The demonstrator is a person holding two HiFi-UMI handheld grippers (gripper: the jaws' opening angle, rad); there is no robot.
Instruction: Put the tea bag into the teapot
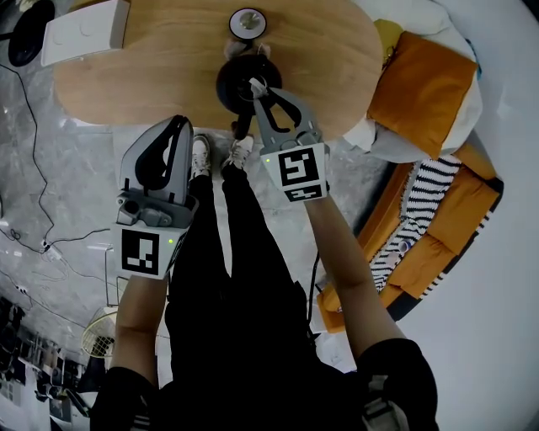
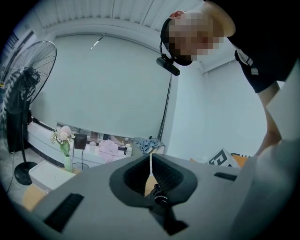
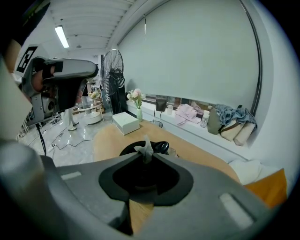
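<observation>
A black teapot [image 1: 234,82] stands on the oval wooden table [image 1: 152,76], near its front edge. My right gripper [image 1: 257,87] hangs over the pot's opening, shut on a white tea bag [image 1: 255,83]. In the right gripper view the crumpled tea bag [image 3: 145,149] sticks up between the closed tips of the right gripper [image 3: 145,155], with the teapot [image 3: 160,146] just beyond and below. My left gripper [image 1: 178,120] is held off the table at the left, shut with nothing in it; its tips [image 2: 151,157] point at the far wall.
A round grey lid-like piece [image 1: 247,21] lies behind the pot. A white box [image 1: 84,29] sits on the table's left end, with a flower vase [image 3: 137,102] and a standing fan [image 3: 112,75] beyond. An orange-cushioned sofa [image 1: 421,84] stands right; cables [image 1: 34,126] cross the floor left.
</observation>
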